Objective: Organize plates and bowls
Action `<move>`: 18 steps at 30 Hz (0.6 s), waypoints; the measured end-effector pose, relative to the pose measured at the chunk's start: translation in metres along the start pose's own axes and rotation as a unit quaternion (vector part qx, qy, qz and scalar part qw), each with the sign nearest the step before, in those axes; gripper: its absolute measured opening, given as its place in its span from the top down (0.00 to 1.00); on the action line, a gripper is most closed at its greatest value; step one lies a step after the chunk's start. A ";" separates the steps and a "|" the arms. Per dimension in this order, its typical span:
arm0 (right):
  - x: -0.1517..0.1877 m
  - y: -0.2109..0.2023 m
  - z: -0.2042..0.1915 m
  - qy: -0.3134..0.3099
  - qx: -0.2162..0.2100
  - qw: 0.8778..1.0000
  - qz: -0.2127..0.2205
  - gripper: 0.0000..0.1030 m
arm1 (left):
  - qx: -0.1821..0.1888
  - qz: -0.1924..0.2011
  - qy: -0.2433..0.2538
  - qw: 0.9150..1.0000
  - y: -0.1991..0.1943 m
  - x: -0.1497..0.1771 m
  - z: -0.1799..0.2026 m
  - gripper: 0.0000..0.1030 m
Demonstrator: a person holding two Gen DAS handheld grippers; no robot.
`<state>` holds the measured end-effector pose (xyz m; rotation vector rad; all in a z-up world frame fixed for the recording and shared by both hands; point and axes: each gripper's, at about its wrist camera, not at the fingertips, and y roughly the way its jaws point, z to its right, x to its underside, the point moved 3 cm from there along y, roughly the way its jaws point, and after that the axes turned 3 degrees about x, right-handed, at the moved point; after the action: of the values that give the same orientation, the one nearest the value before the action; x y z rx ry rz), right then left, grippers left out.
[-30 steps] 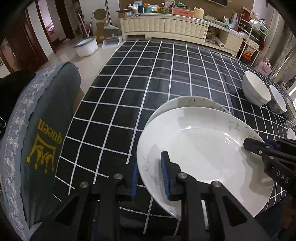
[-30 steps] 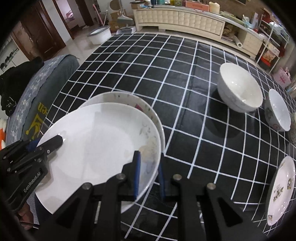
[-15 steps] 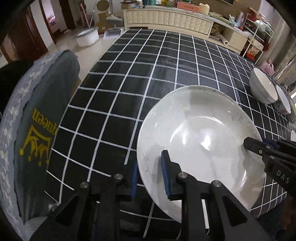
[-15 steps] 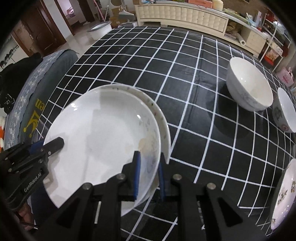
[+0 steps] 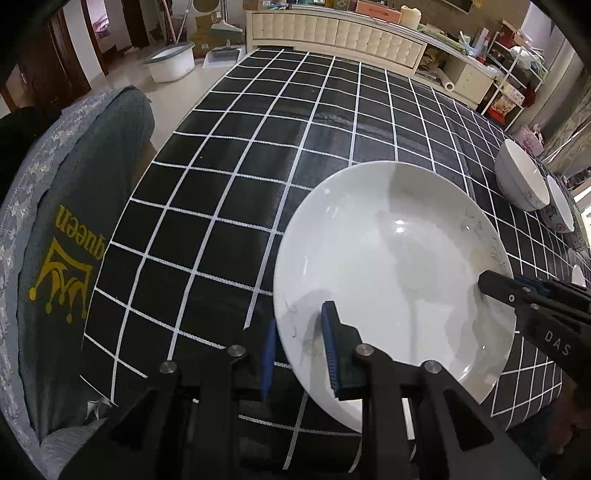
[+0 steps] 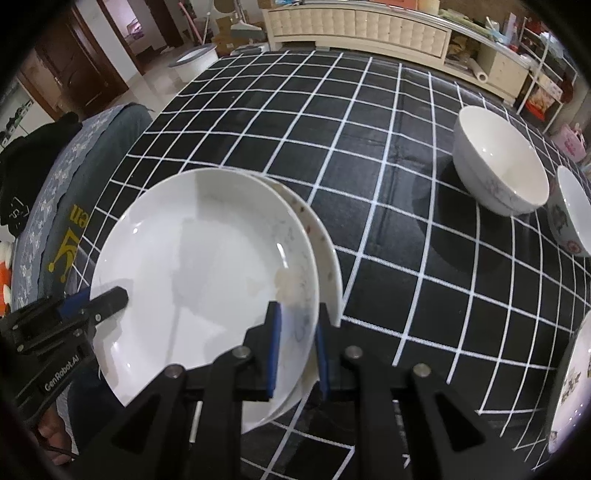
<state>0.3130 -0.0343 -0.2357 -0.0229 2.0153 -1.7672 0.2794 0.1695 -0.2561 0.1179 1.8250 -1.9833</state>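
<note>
Black tablecloth with white grid [image 5: 258, 155] covers the table; a cream sideboard [image 6: 362, 29] stands beyond its far edge. White plate [image 5: 395, 273] sits on a second plate [image 6: 325, 254] near the front edge; left gripper [image 5: 299, 354] clamps its near-left rim, right gripper [image 6: 295, 347] clamps its right rim, pads on both faces. Large bowl [image 6: 498, 170] and small bowl [image 6: 572, 218] stand side by side, well apart to the right.

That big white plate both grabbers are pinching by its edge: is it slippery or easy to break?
Probably both. The white plate looks glazed and shiny, with bright glints, so the thin rim could slide between the left gripper and right gripper pads. It seems rigid ceramic, so it won't flex but may chip against the speckled plate beneath it.
</note>
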 end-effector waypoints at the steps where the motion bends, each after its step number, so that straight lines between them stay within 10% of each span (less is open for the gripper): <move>1: 0.001 -0.001 0.000 0.003 -0.001 1.000 0.001 0.79 | 0.001 0.001 0.000 1.000 -0.001 0.001 0.000 0.79; 18: 0.005 -0.005 0.003 0.024 -0.026 0.999 -0.015 0.75 | -0.003 -0.007 0.002 1.000 -0.006 0.009 0.004 0.79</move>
<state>0.3088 -0.0396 -0.2331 -0.0277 2.1050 -1.7495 0.2702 0.1635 -0.2531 0.1061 1.8388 -1.9887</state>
